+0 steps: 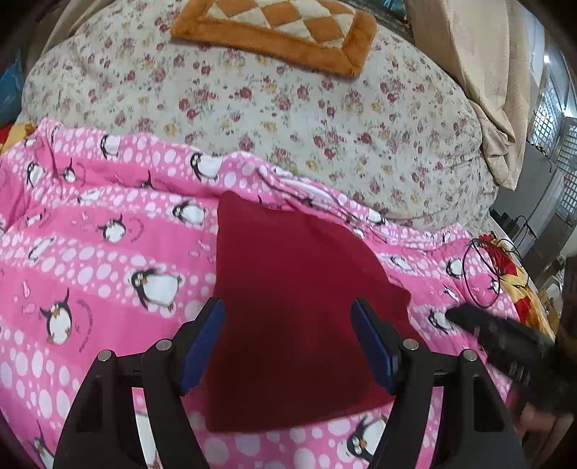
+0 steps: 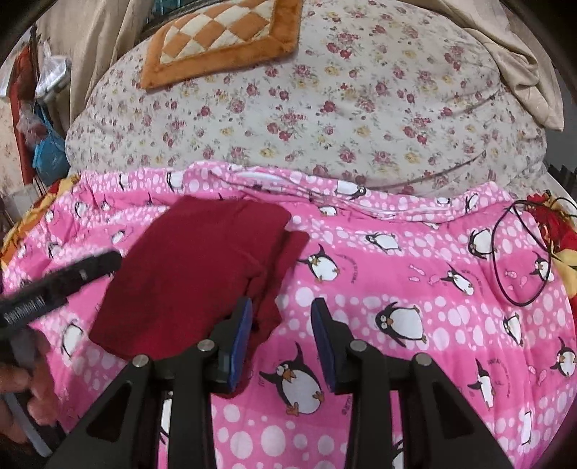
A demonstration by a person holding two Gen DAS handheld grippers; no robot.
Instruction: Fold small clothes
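Note:
A dark red cloth (image 1: 288,310) lies folded flat on a pink penguin blanket (image 1: 90,252). My left gripper (image 1: 288,317) is open above the cloth's near half, with nothing between its blue pads. In the right wrist view the same red cloth (image 2: 194,270) lies to the left. My right gripper (image 2: 281,317) is open and empty, at the cloth's right near corner over the pink blanket (image 2: 414,288). The right gripper also shows as a blurred black shape in the left wrist view (image 1: 505,339), and the left gripper in the right wrist view (image 2: 61,281).
A floral quilt (image 1: 288,108) is bunched behind the blanket, with an orange checkered cushion (image 1: 277,32) on top. A beige curtain (image 1: 479,72) hangs at the right. A black cable loop (image 2: 523,252) lies on the blanket's right side.

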